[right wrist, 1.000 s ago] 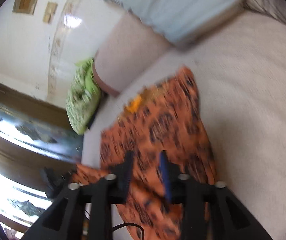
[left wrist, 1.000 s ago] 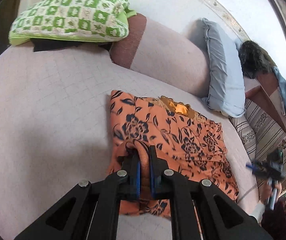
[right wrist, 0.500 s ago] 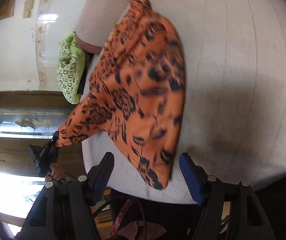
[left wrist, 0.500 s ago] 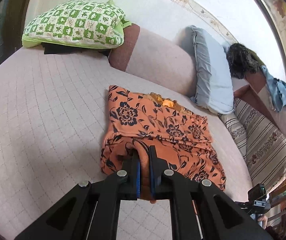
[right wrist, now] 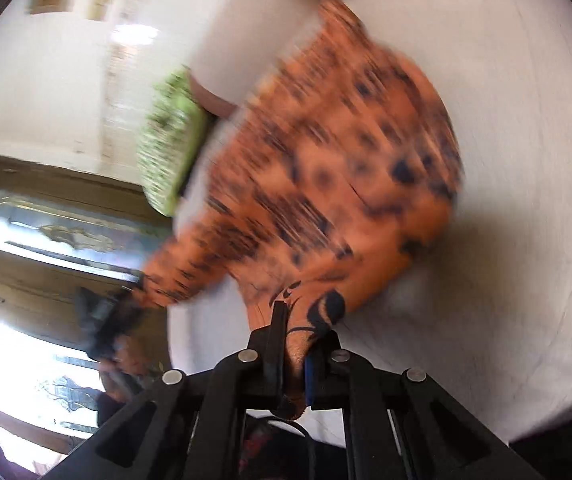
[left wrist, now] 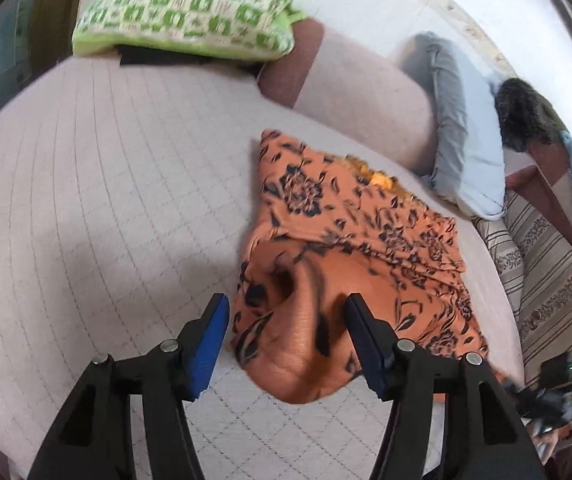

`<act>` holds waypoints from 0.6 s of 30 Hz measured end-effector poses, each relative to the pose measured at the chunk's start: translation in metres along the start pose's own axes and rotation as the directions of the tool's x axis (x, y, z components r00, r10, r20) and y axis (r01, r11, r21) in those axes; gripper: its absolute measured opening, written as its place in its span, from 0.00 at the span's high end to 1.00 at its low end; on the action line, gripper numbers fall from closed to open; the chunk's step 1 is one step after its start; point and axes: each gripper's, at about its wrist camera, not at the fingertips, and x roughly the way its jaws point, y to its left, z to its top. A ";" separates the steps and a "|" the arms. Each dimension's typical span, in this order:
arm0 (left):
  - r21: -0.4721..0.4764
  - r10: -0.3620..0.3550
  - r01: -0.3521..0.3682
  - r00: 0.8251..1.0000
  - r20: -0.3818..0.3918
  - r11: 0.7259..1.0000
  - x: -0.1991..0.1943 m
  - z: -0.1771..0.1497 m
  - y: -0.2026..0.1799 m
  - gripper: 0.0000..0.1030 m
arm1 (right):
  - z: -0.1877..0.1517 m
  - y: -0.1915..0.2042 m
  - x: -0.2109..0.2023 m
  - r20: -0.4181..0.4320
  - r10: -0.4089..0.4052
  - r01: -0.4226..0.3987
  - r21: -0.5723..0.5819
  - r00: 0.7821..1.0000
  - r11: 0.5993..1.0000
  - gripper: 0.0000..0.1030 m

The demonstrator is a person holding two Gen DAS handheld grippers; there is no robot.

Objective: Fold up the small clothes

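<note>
An orange garment with dark flowers lies on the pale quilted bed, its near edge folded over with the plain underside up. My left gripper hovers over that fold. Its jaws are opening, the cloth lies between the blue pads and neither pad presses on it. In the blurred right wrist view the garment stretches away from my right gripper, which is shut on a corner of it at the bed's edge.
A green checked pillow lies at the bed's far side, beside a pink bolster and a grey-blue pillow. Striped cushions and dark clothes are at the right.
The left jaws have let go of the folded edge and spread apart. The right gripper, open half a second ago, has closed on the garment's near corner.
</note>
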 end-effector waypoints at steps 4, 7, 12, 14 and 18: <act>0.015 -0.004 0.004 1.000 -0.018 1.000 0.015 -0.008 0.003 0.76 | 0.027 0.024 -0.030 0.114 0.090 -0.086 -0.035 0.989 0.996 0.94; 0.037 -0.051 0.052 0.998 -0.030 0.998 0.021 -0.009 -0.003 0.85 | 0.042 0.033 -0.050 0.172 0.095 -0.086 -0.063 0.980 0.994 0.94; 0.039 -0.168 0.169 0.985 -0.029 0.985 0.018 0.012 -0.018 0.86 | 0.071 0.034 -0.068 0.245 0.078 -0.064 -0.065 0.966 0.996 0.94; 0.030 -0.195 0.196 0.981 -0.013 0.980 0.017 0.034 -0.023 0.86 | 0.090 0.034 -0.070 0.267 0.074 -0.058 -0.069 0.961 0.996 0.94; -0.022 -0.221 0.221 0.975 0.018 0.975 0.030 0.091 -0.026 0.86 | 0.145 0.040 -0.061 0.317 0.078 -0.056 -0.078 0.945 0.995 0.94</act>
